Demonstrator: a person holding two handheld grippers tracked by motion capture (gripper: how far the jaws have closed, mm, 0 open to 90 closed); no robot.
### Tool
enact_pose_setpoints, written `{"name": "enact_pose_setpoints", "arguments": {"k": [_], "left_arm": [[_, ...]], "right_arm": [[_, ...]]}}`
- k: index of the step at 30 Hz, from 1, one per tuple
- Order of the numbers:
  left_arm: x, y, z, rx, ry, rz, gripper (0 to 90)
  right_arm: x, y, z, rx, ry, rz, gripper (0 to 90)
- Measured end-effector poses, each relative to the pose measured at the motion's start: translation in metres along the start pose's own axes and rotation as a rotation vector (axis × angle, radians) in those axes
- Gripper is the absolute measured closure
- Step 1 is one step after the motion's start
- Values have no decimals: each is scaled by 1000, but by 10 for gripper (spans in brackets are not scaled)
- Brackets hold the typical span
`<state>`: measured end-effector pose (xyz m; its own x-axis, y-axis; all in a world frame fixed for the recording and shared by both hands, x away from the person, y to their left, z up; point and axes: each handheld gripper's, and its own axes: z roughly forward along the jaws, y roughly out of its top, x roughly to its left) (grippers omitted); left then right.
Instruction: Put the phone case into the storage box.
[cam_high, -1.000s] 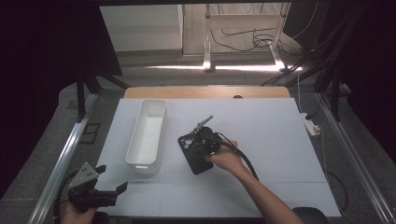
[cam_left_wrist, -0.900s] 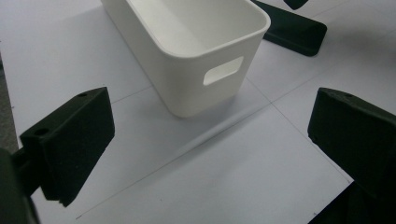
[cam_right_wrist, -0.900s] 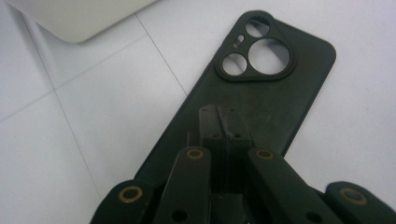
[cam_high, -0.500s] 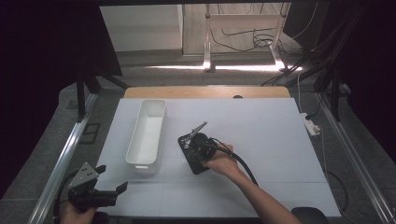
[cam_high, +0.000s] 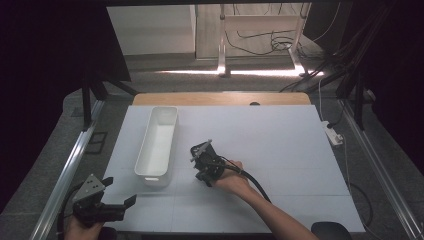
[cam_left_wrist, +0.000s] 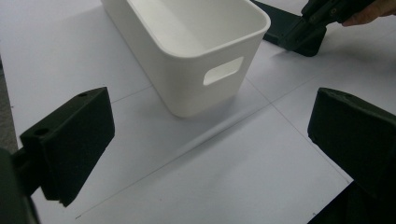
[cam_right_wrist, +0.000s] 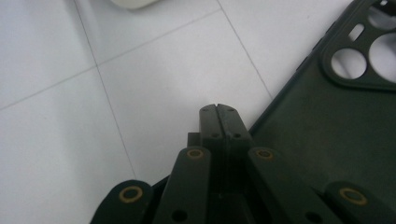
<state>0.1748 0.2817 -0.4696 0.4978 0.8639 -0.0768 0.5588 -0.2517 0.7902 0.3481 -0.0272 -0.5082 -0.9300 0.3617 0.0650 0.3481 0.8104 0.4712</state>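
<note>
ITEM: phone case (cam_right_wrist: 322, 140) — dark, one-piece moulded shell, camera cut-outs at one end, lying flat with inside face up on the white table (cam_high: 280, 150).

LOC: directly under and to the right of the right gripper (cam_right_wrist: 218, 108) tips in the right gripper view; the case's long edge runs diagonally past the tips, camera end farther off, upper right. Seen from the left gripper (cam_left_wrist: 205, 154), case sits beyond the white bin (cam_left_wrist: 187, 51), at upper right of that view.

GRIPPER STATE: right — jaws pressed together, no gap visible, tips at the case's edge; whether the edge is pinched between them, cannot tell. Left — jaws spread wide, nothing between them, facing the bin's handle end from near the table's front corner.

HANDLING (est.): v. light; thin walls, prob. flexible rubbery plastic — will bend and sag if lifted by one corner. Matte finish, so grip likely OK, not slippery. Not fragile. Lies flush w/ table, hard to get under.

HOLD PT (est.): side wall or raised lip along the long edge nearest the right tips — one jaw inside, one outside. Avoid the thin strips around the camera holes.
</note>
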Motion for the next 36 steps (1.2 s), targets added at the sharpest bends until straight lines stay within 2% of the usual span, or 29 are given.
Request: {"name": "enact_pose_setpoints", "arguments": {"k": [9,19,22,25,32,36], "left_arm": [[0,0,0,-2,4,0,13],[-2,0,-1,-6,7,17,16],[-2,0,-1,-10,4,21,19],[-2,0,-2,-11,1,20,21],[1,-1,-3,-22,-20,0,27],[1,-1,-3,-24,-12,-4,26]], "right_arm": [[-4,-5,-1,5,4,13,898],[-16,-14,-8,9,-15,30,897],[-18,-17,-8,32,-46,22,897],[-23,-19,-8,25,-29,41,897],[-29,-21,-11,28,-55,56,897],[-34,-23,-13,29,-68,69,897]]}}
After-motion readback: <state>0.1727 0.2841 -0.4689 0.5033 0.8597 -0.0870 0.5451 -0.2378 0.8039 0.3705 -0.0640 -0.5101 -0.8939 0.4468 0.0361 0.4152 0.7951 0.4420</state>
